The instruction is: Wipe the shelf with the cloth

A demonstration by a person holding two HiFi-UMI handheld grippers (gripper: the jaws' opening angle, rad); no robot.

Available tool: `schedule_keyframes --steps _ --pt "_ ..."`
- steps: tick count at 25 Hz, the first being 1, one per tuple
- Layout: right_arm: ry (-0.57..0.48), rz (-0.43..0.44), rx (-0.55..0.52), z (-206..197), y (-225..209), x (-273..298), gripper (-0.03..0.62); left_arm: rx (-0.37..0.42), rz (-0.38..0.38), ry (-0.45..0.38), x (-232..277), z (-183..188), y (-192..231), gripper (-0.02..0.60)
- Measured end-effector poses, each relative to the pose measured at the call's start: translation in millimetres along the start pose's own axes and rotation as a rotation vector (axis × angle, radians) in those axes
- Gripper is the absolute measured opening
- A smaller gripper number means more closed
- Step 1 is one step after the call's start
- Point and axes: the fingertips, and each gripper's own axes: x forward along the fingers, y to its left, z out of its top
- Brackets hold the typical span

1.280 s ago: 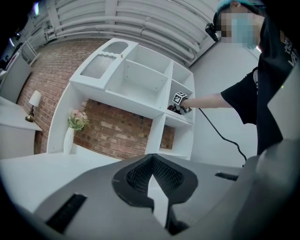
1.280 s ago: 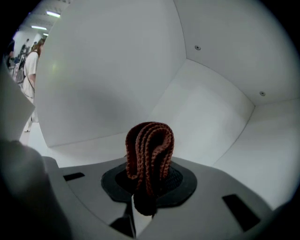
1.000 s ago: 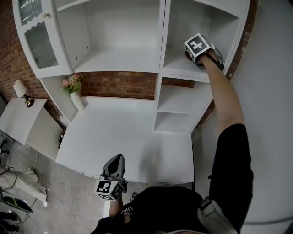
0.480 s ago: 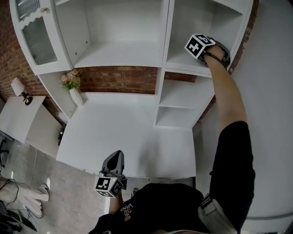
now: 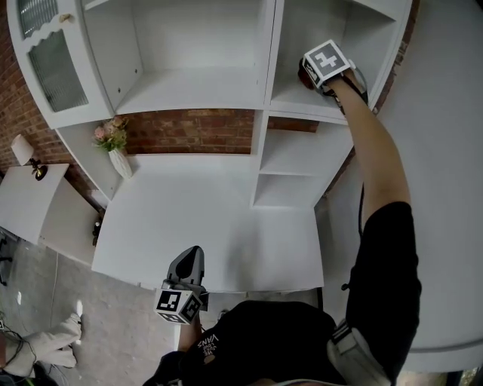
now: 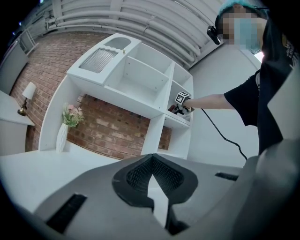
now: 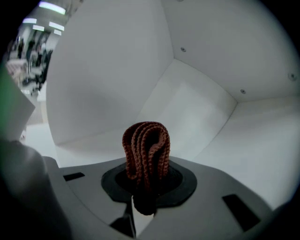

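The upper right compartment was narrow, shut in by the divider on its left, the side wall on its right and the back panel behind. The right claw, with its bunched brown cloth, stood in it near the divider. The wide compartment beside it gave free passage. On the bench only the flower vase stood in the way, at the back left corner. The left claw hung over the front edge.

Cloth was rust-brown, ribbed knit. Shelf was plain white. Brick wall below shelf was red-brown, pale joints. Flowers left of shelf were pink, vase white. Right gripper was grey and black, cube checked black-and-white.
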Motion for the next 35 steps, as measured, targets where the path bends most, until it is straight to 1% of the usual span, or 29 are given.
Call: schedule_keyframes --steps 3,5,6,7,9,12,17,22,24,26,29,32,35 --pt "-0.108 0.2 0.183 23 34 -8 0.071 -0.001 -0.014 0.005 2 0 0 0.005" --pt "-0.142 0.306 0.259 33 55 -13 0.071 -0.005 -0.02 0.008 3 -1 0 0.005" --pt "-0.148 0.344 0.28 36 63 -14 0.071 -0.008 -0.022 0.008 2 -1 -1 0.005" --pt "-0.151 0.37 0.292 38 70 -14 0.07 -0.01 -0.024 0.008 2 -1 -1 0.005" --pt "-0.158 0.395 0.304 42 79 -15 0.071 -0.012 -0.023 0.008 0 -3 -1 0.005" --pt "-0.159 0.395 0.288 45 84 -16 0.07 -0.015 -0.012 0.008 -3 -5 2 0.005" --pt "-0.121 0.332 0.221 34 80 -12 0.07 -0.021 -0.011 0.005 -5 -5 1 0.005" --pt "-0.08 0.274 0.216 11 58 -11 0.071 -0.023 -0.026 0.013 -2 -8 -1 0.005" --pt "-0.049 0.224 0.189 0 44 -13 0.071 -0.025 -0.04 0.016 1 -8 -4 0.005" --pt "0.006 0.138 0.119 -13 28 -15 0.071 -0.025 -0.059 0.02 5 -9 -7 0.005" --pt "0.106 -0.007 -0.049 -34 4 -20 0.071 -0.038 -0.094 0.023 11 -10 -13 0.005" --pt "0.181 -0.104 -0.206 -45 -9 -27 0.071 -0.027 -0.104 0.029 15 -12 -14 0.005" --pt "0.271 -0.2 -0.349 -59 -22 -30 0.071 -0.033 -0.117 0.028 17 -12 -15 0.005"
